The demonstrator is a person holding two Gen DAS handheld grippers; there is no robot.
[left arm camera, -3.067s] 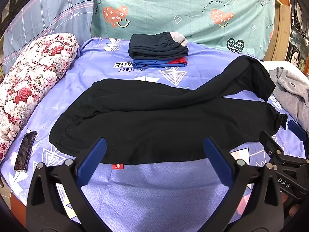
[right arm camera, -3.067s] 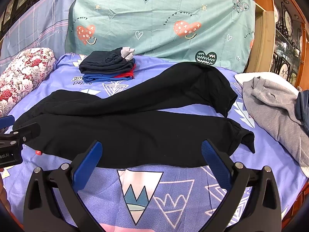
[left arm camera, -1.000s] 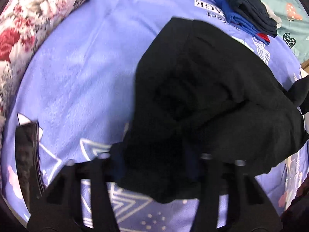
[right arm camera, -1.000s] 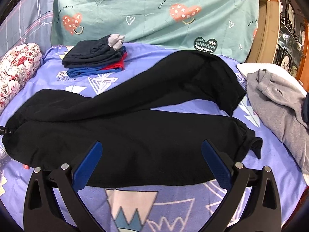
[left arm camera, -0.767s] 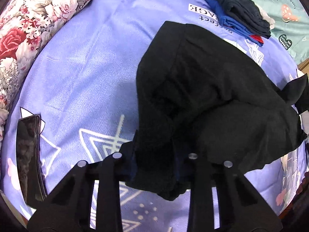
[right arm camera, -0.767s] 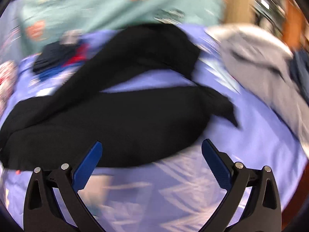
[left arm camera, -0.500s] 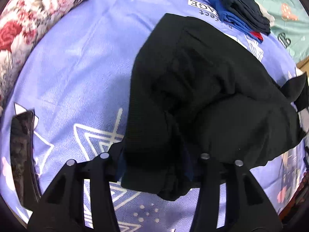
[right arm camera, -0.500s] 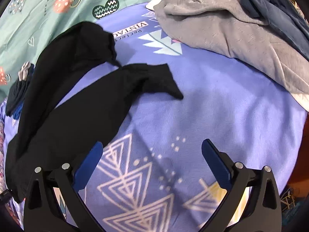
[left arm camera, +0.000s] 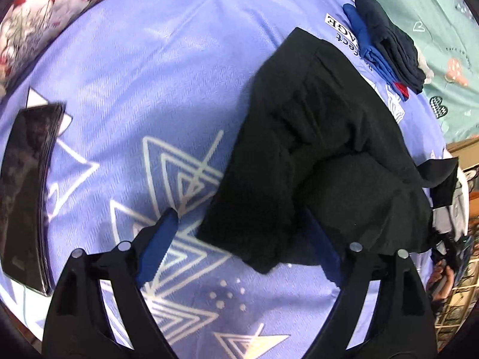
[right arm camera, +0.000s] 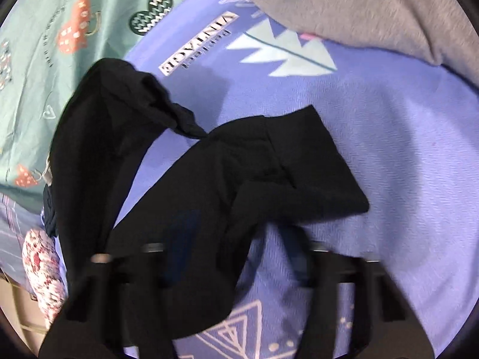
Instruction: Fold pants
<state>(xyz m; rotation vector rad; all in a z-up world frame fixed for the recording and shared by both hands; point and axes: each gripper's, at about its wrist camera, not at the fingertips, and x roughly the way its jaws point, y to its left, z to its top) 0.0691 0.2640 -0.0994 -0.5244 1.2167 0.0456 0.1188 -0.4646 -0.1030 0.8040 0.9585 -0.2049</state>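
Observation:
The black pants [left arm camera: 314, 137] lie spread on the purple bed sheet [left arm camera: 149, 74]. In the left wrist view their waist corner rests between the pads of my left gripper [left arm camera: 241, 243]. Its jaws are opening wide, and the left pad [left arm camera: 158, 239] stands clear of the cloth. In the right wrist view the lower leg's cuff [right arm camera: 239, 179] lies under my right gripper [right arm camera: 239, 245]. That gripper is blurred and its jaws are closing around the cloth. A strip of sheet shows between the right pad [right arm camera: 296, 251] and the cloth.
A black phone [left arm camera: 27, 185] lies at the left edge of the bed, below a floral pillow [left arm camera: 45, 9]. A stack of folded clothes [left arm camera: 389, 45] sits beyond the waist. A grey garment [right arm camera: 374, 9] lies past the cuff, and a teal cover [right arm camera: 45, 45] lines the back.
My left gripper's jaws have spread and let go of the waist corner. My right gripper has swung over and down to the leg cuff, rolled, and its jaws have narrowed around the cloth.

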